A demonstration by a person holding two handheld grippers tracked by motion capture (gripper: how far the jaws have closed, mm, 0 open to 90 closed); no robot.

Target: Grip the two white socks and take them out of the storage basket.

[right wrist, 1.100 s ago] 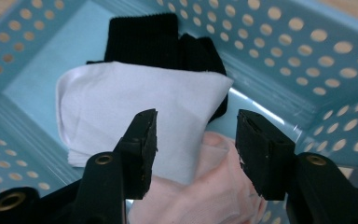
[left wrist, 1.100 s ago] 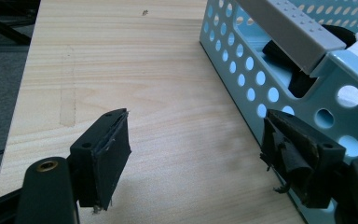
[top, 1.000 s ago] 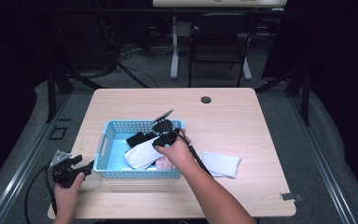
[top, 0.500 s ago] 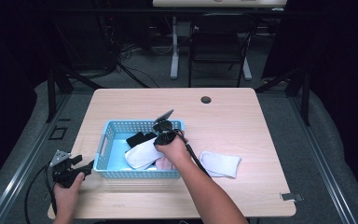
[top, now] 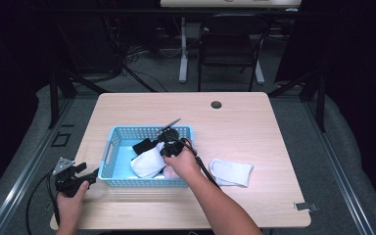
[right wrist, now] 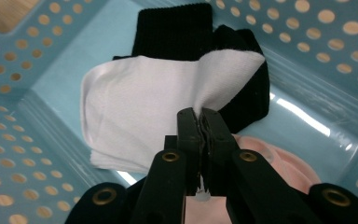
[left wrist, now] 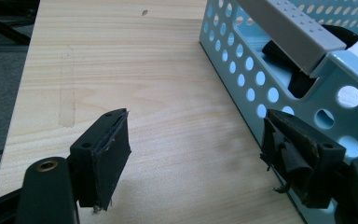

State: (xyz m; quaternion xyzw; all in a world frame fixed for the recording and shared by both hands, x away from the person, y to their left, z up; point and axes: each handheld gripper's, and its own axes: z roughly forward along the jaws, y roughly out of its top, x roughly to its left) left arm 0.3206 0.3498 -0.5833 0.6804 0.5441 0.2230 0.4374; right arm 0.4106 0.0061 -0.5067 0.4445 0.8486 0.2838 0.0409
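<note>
White sock (right wrist: 135, 112) pinched in closing right gripper (right wrist: 200, 119) inside basket (top: 122, 134); lift next; left gripper (left wrist: 196, 154), at basket's 8 o'clock, gapes.

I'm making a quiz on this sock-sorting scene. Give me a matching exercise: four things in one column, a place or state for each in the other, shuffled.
Things:
1. right claw
2. left claw
3. black sock
4. sock on table

Places or states:
A. open, beside the basket's outer wall
B. lies white, right of the basket
C. shut on the white sock in the basket
D. in the basket, partly under the white sock

Pairs: 1-C, 2-A, 3-D, 4-B
</note>
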